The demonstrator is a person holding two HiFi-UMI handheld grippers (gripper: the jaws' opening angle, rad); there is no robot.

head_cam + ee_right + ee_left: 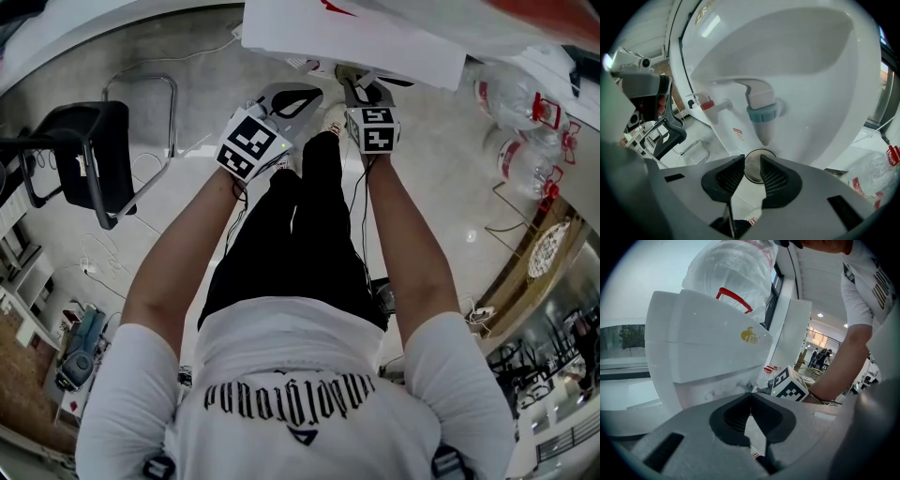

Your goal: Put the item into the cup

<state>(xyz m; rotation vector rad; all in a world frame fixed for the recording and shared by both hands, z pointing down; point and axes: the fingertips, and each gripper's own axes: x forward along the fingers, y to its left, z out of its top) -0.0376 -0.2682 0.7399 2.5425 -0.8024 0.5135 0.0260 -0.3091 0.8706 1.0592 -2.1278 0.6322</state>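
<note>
Right hand-held gripper is spread, cup between its tips, spout above; left hand-held gripper is pressed together.

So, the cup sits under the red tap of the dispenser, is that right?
Not quite: the cup sits under the blue tap of the dispenser, as the right gripper view shows.

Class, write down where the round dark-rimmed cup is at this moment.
The round dark-rimmed cup shows low at centre in the right gripper view, just below the blue-collared white tap, framed by the parted jaws of the right gripper.
</note>
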